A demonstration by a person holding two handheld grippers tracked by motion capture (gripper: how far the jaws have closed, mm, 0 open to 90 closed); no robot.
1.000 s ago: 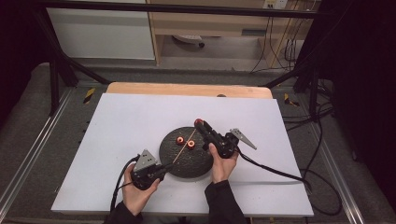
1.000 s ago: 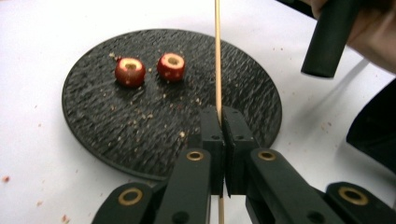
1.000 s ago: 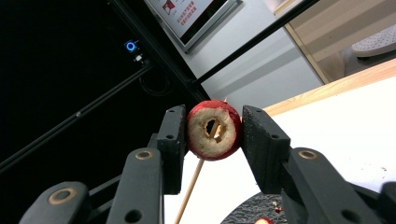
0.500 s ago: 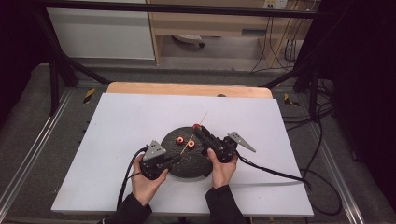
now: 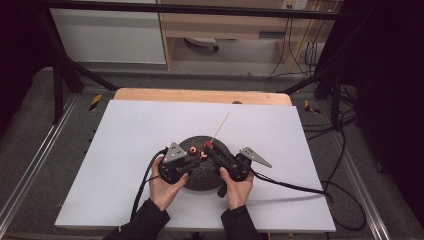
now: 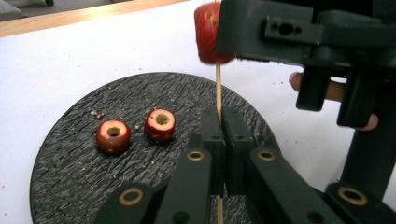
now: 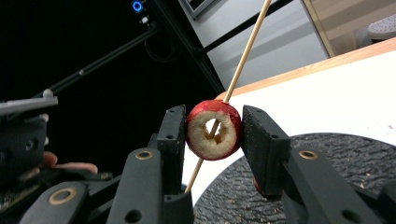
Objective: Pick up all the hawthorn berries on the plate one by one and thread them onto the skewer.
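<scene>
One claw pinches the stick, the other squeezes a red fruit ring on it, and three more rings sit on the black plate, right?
Not three. The left gripper view shows two rings on the black plate. The rest is right.

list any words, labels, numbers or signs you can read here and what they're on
None: no readable text in any view. The round black plate, the cored red fruit pieces, the wooden skewer and both grippers bear no lettering. The yellow-and-black markers on the floor show stripes only.
</scene>
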